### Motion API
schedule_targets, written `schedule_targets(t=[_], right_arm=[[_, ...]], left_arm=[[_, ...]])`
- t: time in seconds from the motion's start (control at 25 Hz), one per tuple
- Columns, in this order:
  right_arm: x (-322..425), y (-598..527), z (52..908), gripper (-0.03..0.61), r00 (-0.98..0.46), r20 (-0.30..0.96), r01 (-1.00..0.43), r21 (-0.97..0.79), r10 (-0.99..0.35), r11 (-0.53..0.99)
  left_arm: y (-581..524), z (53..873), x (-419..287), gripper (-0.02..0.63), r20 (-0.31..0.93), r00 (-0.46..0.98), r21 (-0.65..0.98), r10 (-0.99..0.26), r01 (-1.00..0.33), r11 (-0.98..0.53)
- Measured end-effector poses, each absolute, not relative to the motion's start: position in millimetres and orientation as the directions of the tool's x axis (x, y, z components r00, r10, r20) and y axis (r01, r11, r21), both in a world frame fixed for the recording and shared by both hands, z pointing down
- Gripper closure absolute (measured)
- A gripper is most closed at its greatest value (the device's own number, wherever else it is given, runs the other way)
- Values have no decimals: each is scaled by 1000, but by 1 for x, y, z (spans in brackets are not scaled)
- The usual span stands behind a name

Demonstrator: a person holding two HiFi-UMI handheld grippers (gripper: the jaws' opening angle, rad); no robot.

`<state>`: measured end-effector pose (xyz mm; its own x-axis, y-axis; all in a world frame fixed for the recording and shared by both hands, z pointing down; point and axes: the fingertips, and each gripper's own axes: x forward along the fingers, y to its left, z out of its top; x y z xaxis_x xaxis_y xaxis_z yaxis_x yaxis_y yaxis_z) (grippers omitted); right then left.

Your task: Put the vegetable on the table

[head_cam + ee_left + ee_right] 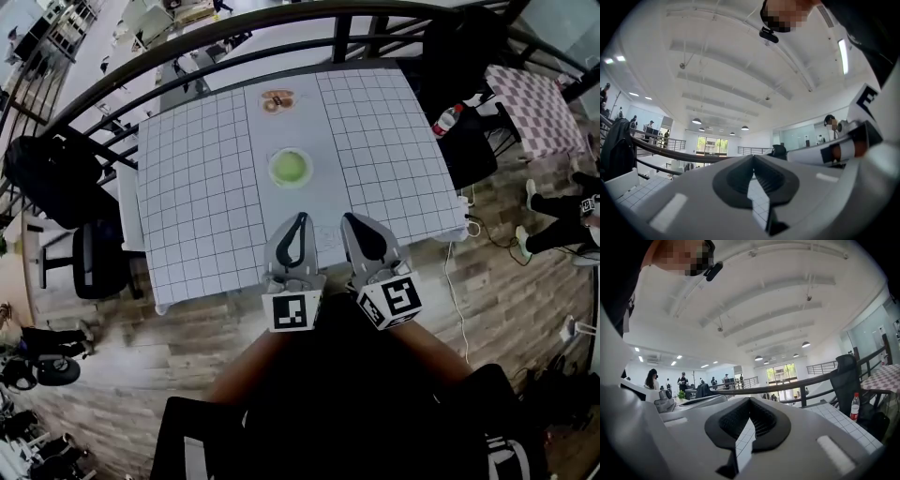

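A round pale-green vegetable (289, 168) lies in a white dish (271, 172) at the middle of the grid-patterned table (197, 187). Both grippers hover side by side over the table's near edge, short of the dish and pointing toward it. My left gripper (300, 219) is shut, its tips touching and nothing between them; the left gripper view shows the same closed tips (753, 157). My right gripper (348, 219) is also shut and empty, as the right gripper view (750, 399) confirms. The vegetable shows in neither gripper view.
A small plate with brown food (277, 100) sits at the table's far edge. Black chairs stand at the left (47, 178) and right (464, 141), with a red-capped bottle (448, 119) by the right one. A dark railing (187, 47) curves behind the table.
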<state>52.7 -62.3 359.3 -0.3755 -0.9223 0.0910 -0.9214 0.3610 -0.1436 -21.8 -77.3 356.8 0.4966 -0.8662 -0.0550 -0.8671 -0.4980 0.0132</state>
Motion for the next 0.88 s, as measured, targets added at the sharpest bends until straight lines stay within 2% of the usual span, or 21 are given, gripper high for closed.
schedule_targets(t=[0.44, 0.88], right_arm=[[107, -38, 363, 580, -300, 109, -948, -145, -948, 284], [158, -30, 355, 580, -277, 85, -958, -103, -957, 268]], left_arm=[[-50, 346, 33, 606, -80, 543, 4, -836, -839, -545], [-41, 349, 80, 606, -46, 550, 20, -834, -834, -551]])
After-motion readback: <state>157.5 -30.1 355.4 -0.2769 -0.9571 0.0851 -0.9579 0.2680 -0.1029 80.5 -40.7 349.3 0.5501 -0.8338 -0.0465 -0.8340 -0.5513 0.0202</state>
